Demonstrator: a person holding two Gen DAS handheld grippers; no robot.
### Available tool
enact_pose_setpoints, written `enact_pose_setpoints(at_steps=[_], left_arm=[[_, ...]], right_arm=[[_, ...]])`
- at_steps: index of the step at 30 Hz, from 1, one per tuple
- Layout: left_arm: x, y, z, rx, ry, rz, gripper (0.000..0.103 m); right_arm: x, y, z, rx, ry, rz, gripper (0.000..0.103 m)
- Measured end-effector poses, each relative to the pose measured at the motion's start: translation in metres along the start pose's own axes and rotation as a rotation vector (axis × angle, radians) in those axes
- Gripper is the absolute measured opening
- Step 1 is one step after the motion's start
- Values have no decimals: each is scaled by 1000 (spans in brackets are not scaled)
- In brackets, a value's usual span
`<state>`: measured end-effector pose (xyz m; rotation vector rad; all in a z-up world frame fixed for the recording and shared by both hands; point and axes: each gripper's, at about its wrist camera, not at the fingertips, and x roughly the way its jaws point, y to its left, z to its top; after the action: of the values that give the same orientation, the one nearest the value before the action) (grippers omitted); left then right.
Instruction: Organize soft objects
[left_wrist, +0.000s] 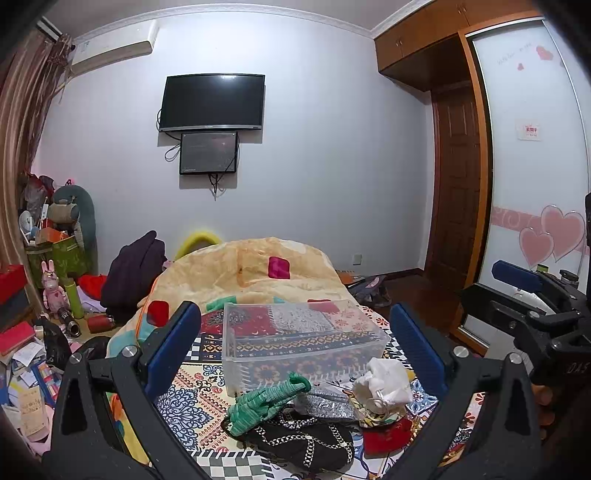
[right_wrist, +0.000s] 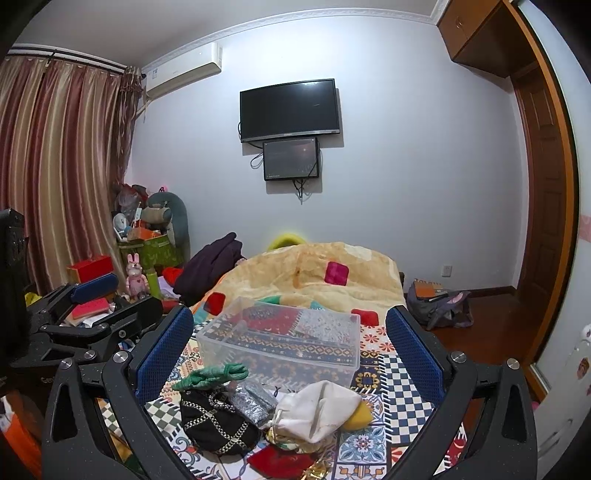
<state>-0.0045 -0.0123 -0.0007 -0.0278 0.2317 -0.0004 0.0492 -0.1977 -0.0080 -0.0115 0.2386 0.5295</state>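
Soft pile (left_wrist: 317, 417) between open left tool (left_wrist: 295, 339) fingers, untouched.

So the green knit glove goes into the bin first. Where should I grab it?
Take the green glove at its bunched middle, from above with the left gripper. It lies on top of the pile, raised over the black bag, before the clear bin.

The black chain-trimmed pouch (right_wrist: 218, 424) is covering part of the silver glitter pouch (right_wrist: 255, 400), while the white cloth bag (right_wrist: 317, 410) is hiding most of a yellow item (right_wrist: 360, 417).
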Motion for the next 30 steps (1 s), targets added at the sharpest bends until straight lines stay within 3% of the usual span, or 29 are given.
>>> enact_pose_setpoints(at_steps=[30], left_arm=[[0,1,1,-3,-1,-1,103]], right_arm=[[-2,3,2,9,-7,7,103]])
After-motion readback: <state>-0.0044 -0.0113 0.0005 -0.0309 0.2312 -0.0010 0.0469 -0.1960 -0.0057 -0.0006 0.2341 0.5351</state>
